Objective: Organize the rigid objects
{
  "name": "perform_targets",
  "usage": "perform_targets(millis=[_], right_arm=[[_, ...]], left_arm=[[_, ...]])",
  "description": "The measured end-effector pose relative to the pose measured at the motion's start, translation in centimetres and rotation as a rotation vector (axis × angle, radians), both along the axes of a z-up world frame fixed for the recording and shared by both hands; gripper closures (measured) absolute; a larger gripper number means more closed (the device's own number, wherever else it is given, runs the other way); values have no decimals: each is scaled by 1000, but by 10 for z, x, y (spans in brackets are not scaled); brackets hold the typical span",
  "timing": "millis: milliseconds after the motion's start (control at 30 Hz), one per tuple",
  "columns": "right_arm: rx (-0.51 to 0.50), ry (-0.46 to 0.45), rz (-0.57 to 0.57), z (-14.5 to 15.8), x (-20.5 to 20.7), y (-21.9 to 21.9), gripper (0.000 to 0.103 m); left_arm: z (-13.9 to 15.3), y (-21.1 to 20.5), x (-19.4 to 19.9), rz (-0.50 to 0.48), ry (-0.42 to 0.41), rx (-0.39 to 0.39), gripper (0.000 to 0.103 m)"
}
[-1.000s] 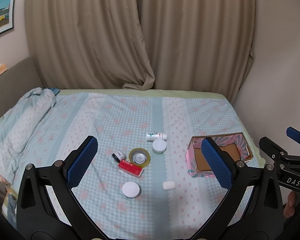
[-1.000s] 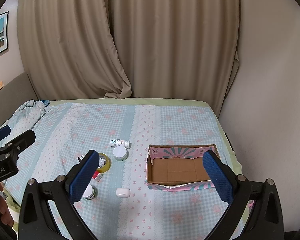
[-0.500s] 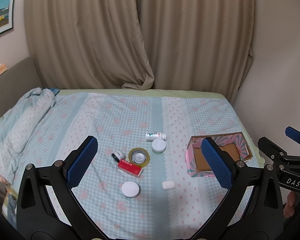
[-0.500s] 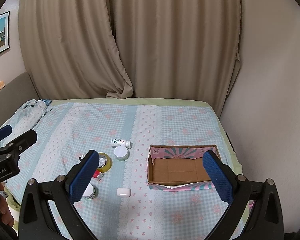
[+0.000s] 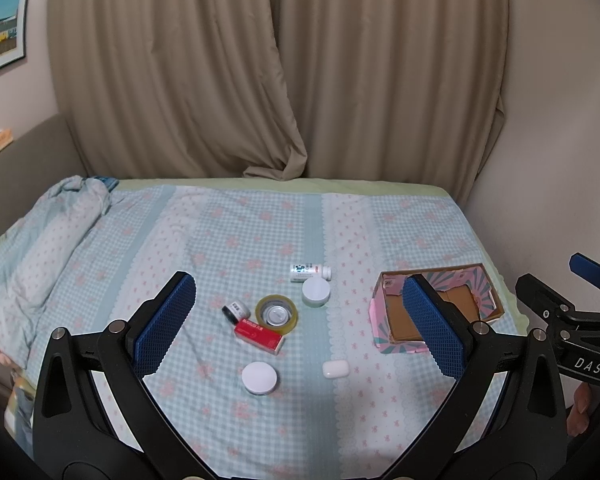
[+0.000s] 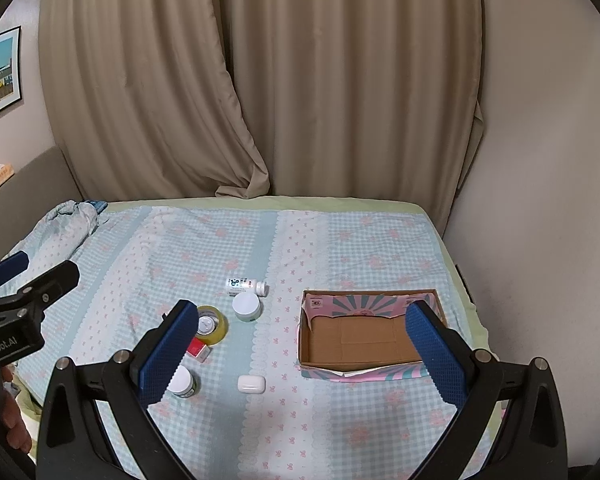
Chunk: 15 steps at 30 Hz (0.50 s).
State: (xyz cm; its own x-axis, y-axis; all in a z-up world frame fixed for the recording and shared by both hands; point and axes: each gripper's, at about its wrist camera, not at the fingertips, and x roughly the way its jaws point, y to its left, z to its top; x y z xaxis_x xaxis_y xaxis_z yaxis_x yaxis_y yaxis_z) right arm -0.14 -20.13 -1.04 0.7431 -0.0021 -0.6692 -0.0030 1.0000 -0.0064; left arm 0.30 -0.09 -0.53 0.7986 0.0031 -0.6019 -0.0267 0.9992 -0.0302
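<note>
Small objects lie on the bed: a white pill bottle on its side (image 5: 310,272) (image 6: 245,286), a white-lidded jar (image 5: 316,292) (image 6: 246,307), a yellow tape roll (image 5: 276,314) (image 6: 210,324), a red box (image 5: 259,334) (image 6: 199,350), a small black-and-white jar (image 5: 235,311), a second white-lidded jar (image 5: 259,377) (image 6: 182,382) and a white earbud case (image 5: 335,369) (image 6: 251,383). An empty pink cardboard box (image 5: 392,340) (image 6: 364,340) sits to their right. My left gripper (image 5: 300,326) and right gripper (image 6: 296,350) are open, empty, held above the near bed.
A checkered floral sheet covers the bed (image 5: 228,232). A bunched quilt (image 5: 48,232) lies at the left. Beige curtains (image 5: 284,72) hang behind, a wall (image 6: 540,184) runs along the right edge. Each gripper shows at the edge of the other's view.
Both views have shifted only slightly; the objects and the box stay where they were. Both grippers remain open.
</note>
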Motion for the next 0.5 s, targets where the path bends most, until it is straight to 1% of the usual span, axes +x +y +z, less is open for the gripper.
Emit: perform_targets(millis=[300, 400, 500], right_arm=[[11, -10, -5, -2, 3, -5, 0], [-25, -11, -24, -5, 5, -7, 0], [-20, -3, -11, -6, 8, -8, 0]], left_arm=[[1, -2, 1, -12, -3, -3, 1], [2, -1, -2, -27, -4, -16, 1], [5, 0, 0, -25, 5, -16, 1]])
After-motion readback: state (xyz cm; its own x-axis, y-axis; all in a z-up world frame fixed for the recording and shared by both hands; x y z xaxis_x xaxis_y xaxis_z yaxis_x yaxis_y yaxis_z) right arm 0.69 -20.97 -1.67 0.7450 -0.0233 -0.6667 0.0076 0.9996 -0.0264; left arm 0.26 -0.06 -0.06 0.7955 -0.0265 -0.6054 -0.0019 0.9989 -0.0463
